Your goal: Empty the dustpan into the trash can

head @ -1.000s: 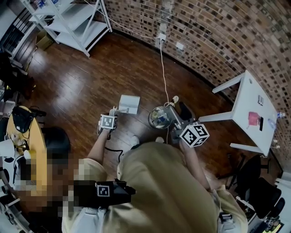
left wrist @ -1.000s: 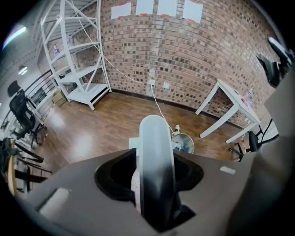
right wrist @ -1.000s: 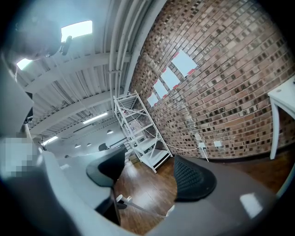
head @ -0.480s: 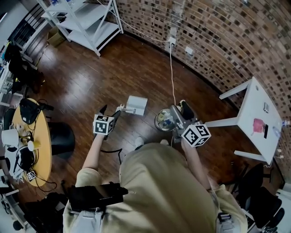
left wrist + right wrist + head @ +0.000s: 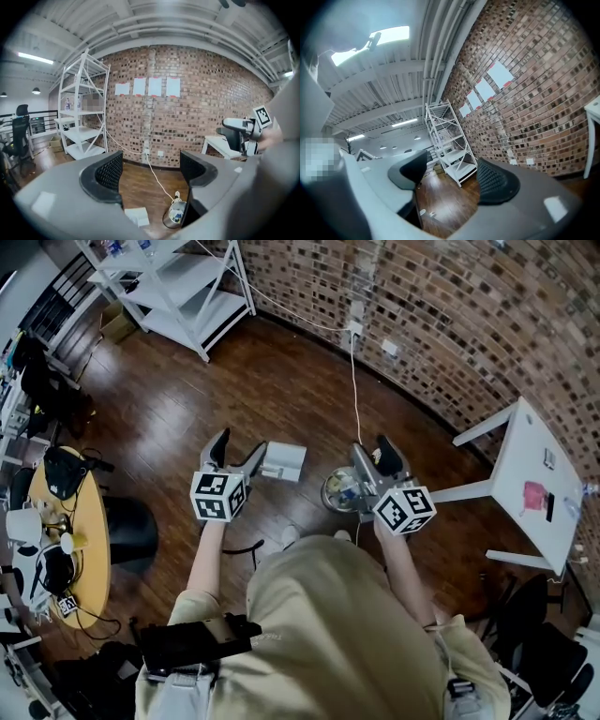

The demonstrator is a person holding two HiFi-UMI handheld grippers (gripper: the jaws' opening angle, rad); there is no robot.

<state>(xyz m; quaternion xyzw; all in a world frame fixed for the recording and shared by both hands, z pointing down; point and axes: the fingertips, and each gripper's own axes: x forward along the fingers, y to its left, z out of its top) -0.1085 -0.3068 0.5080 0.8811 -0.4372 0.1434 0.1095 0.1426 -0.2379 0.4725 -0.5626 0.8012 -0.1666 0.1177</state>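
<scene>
A white dustpan [image 5: 284,461] lies flat on the wooden floor, left of a small round metal trash can [image 5: 339,491] with scraps inside. My left gripper [image 5: 236,448] hangs well above the floor, just left of the dustpan; its jaws are opening and hold nothing. In the left gripper view the dustpan [image 5: 137,217] and trash can [image 5: 176,214] show low between the jaws [image 5: 150,173]. My right gripper [image 5: 372,451] hovers over the can's right side, jaws apart and empty. Pointing level, the right gripper [image 5: 450,176] faces bare floor and shelving.
A white cable [image 5: 354,381] runs from a wall socket to the can. A white shelf unit [image 5: 178,287] stands at the back left, a white table [image 5: 530,484] on the right by the brick wall. A round wooden table [image 5: 75,531] and a black stool [image 5: 128,529] sit at left.
My left gripper has let go of the dustpan, risen from the floor and spread its jaws. The dustpan stays on the floor. The right gripper lifted slightly.
</scene>
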